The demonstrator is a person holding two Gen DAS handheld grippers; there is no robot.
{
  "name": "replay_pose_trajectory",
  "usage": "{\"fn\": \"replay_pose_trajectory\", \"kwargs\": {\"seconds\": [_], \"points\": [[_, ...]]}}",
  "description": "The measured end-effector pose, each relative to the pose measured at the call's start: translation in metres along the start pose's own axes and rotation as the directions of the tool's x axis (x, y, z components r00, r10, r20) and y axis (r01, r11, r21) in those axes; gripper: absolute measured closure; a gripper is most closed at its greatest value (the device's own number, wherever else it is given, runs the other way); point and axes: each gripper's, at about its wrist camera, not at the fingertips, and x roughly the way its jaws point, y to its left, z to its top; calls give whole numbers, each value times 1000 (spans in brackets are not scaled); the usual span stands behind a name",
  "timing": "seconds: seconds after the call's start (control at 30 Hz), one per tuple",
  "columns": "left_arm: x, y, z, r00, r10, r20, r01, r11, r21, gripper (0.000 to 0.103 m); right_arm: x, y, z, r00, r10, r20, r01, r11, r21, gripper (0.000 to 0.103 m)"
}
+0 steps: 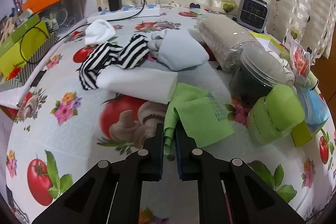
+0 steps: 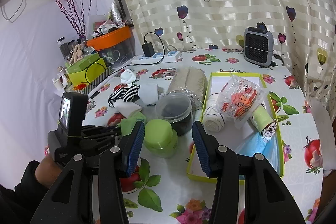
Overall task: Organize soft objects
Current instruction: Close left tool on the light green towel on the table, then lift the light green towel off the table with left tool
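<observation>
The left gripper [image 1: 169,135] has its jaws nearly together, pinching a bunched edge of the green cloth [image 1: 201,119], which lies on the tablecloth [image 1: 63,135] at about 1 o'clock from the fingertips, just beside the white foam block [image 1: 142,85] at 11 o'clock. The cloth looks light, thin and limp, so I judge it will drape and trail once lifted; a hold on the gathered edge seems sound, though a pinch nearer the middle would sag less. The right gripper [image 2: 169,146] stands wide open with nothing between its pads, hovering over the green jar [image 2: 160,140]. The yellow-rimmed box [image 2: 271,96], at 1 o'clock from it, already holds rolled cloths and looks like the likely destination.
</observation>
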Motion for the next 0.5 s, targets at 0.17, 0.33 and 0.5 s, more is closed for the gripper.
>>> {"fn": "replay_pose_trajectory", "kwargs": {"seconds": [0.17,0.33,0.5], "points": [[-12,14,-6,1000,-2,20,2,1000,-32,95,1,4,0,1000,3,-3,-3,1000,-6,55],[-23,30,-9,999,-7,44,10,998,-63,96,4,10,1,1000,12,-9,-12,1000,-17,55],[-38,42,-10,997,-13,75,19,996,-89,96,7,18,4,1000,21,-14,-22,999,-34,55]]}}
